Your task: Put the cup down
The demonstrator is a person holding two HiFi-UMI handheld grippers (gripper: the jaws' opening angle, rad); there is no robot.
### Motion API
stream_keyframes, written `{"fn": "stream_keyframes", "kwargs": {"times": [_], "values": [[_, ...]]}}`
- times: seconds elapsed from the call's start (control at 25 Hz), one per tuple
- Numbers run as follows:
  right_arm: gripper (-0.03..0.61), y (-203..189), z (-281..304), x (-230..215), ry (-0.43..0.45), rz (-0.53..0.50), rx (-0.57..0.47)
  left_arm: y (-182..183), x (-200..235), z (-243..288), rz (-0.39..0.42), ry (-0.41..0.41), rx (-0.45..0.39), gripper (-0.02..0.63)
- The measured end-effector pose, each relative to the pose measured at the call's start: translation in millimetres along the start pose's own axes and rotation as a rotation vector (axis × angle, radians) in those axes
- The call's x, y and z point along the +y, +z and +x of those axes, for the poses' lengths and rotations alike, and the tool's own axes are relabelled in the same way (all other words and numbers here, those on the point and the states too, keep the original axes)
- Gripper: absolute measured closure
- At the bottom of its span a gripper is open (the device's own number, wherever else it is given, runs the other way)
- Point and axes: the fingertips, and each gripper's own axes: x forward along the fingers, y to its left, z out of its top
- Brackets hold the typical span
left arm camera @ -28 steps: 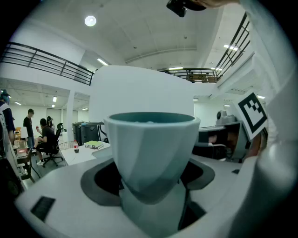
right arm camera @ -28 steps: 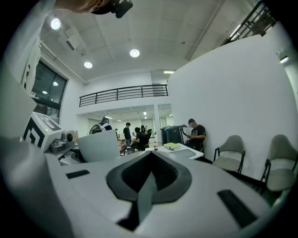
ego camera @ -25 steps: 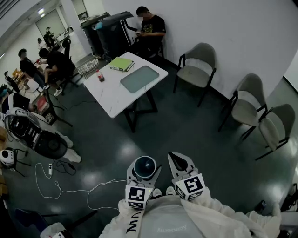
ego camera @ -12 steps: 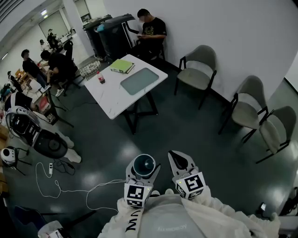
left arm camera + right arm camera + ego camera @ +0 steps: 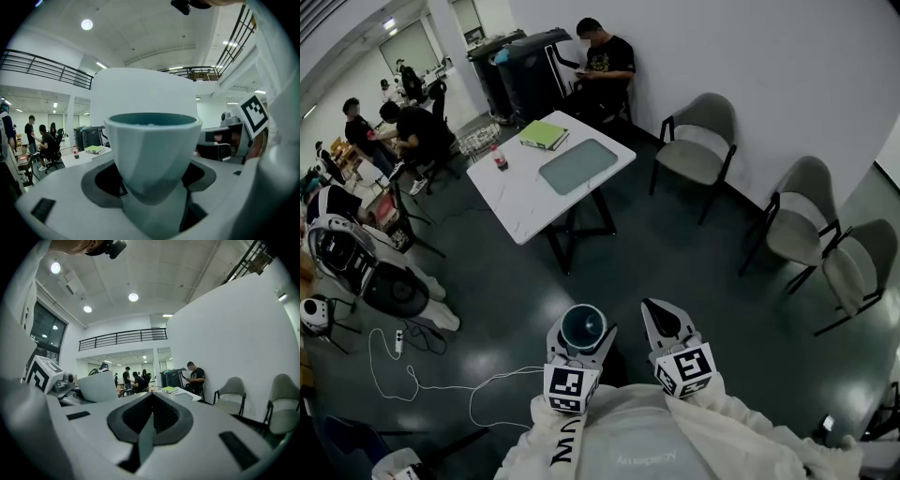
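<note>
Holding one cup (image 5: 152, 145), left gripper (image 5: 581, 345) of two; right gripper (image 5: 661, 317) pressed closed, empty.

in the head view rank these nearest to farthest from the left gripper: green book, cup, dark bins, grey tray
1. cup, held by the left gripper itself.
2. grey tray, on the near right part of the white table.
3. green book, at the table's far end.
4. dark bins, against the back wall.
</note>
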Motion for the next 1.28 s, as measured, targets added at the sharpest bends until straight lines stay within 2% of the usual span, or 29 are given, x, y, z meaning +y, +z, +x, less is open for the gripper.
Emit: {"fn": "stream_keyframes", "kwargs": {"times": [0.08,0.32,0.6,0.88,1.04,1.28], "values": [[0.574,-4.0,8.7,-4.7,-0.005,-0.006,-0.001,-3.9,6.9,9.0,-0.002,-0.003,0.005,0.242],[0.574,-10.5,49.3,-25.6,-0.024,-0.022,-0.014,3.4,36.4,45.4,0.028,-0.016,-0.054,0.242],[0.574,-17.4,144.3,-44.5,-0.02,-0.024,0.002,6.3,105.6,106.4,0.042,-0.023,-0.065,0.242],[0.574,-11.8,212.6,-54.7,-0.006,-0.023,0.049,20.3,170.8,156.0,0.019,-0.013,-0.042,0.242],[0.574,-18.8,239.6,-64.5,-0.017,-0.007,0.089,15.8,196.3,173.1,-0.011,-0.01,-0.018,0.242],[0.574,-14.3,295.5,-78.0,-0.017,-0.027,0.108,19.3,232.4,210.1,-0.014,-0.031,0.018,0.242]]}}
